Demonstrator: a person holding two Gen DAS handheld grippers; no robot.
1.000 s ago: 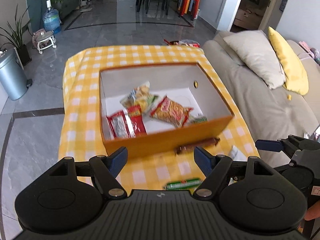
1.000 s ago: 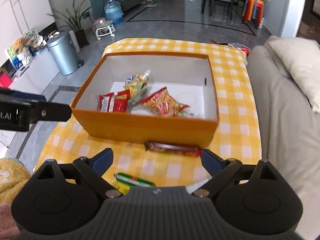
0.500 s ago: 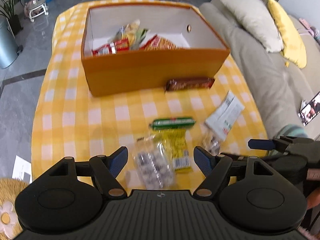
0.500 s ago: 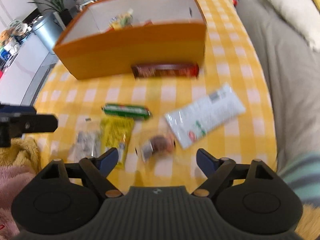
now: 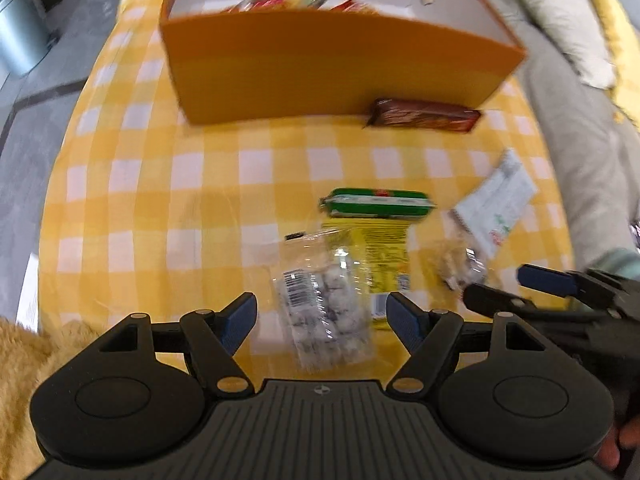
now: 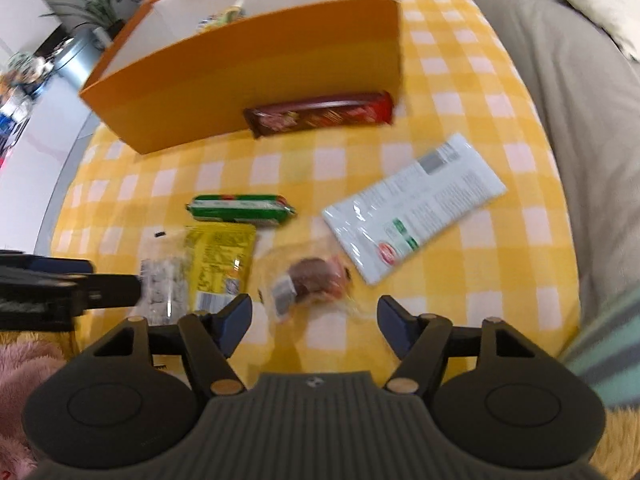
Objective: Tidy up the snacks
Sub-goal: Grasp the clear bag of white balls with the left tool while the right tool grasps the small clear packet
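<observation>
Left wrist view: the left gripper (image 5: 322,318) sits at the bottom middle of the frame, jaws spread wide and holding nothing. Right between the fingertips is a clear bag of pale candies (image 5: 324,304), lying on the yellow checked tablecloth (image 5: 160,200). A yellow packet (image 5: 380,252) is tucked just beside it, with a green tube snack (image 5: 376,203) above that. The orange box (image 5: 320,68) fills the upper middle, a few snacks poking up inside, and a brown chocolate bar (image 5: 424,115) lies against its front wall. White pouch (image 5: 496,204) is off to the right.

Right wrist view: the right gripper (image 6: 314,322) is also wide open, empty. A small clear-wrapped brown snack (image 6: 312,284) sits just above the gap. The white pouch is right of centre, the box upper left. Pretty blurry overall.
</observation>
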